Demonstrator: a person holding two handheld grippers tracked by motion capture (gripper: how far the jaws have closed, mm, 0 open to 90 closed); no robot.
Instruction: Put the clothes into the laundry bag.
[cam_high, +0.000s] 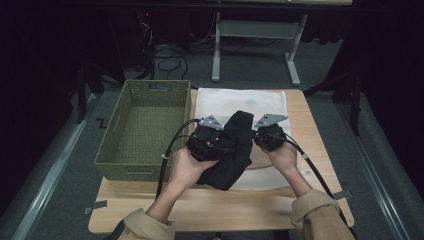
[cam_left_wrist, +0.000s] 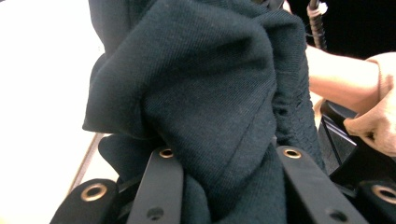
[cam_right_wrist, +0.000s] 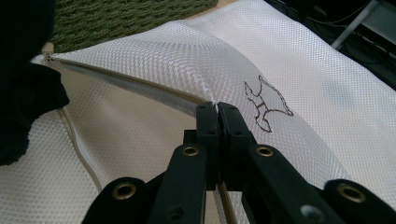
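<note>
High view first: a bunched dark navy knit garment (cam_high: 235, 150) is held up at centre frame by the left gripper (cam_high: 209, 140), just above a white mesh laundry bag (cam_high: 240, 102) spread on the wooden table (cam_high: 200, 210). The right gripper (cam_high: 270, 136) sits right of centre, and an olive-green perforated plastic basket (cam_high: 145, 125) is seen at the left, with nothing in it.

Left gripper view: the jaws are parted around a thick wad of the garment, clamped between them. Honestly, a lot of cloth is left hanging loose, so a slip seems possible if it's snagged on the bag's edge.

Right gripper view: the jaws are pinched tight on the bag's upper lip beside the zip, keeping the mouth lifted. If that thin mesh is let slide, the opening would probably collapse and the garment, seen at the left edge, could get dumped on top instead of inside.
</note>
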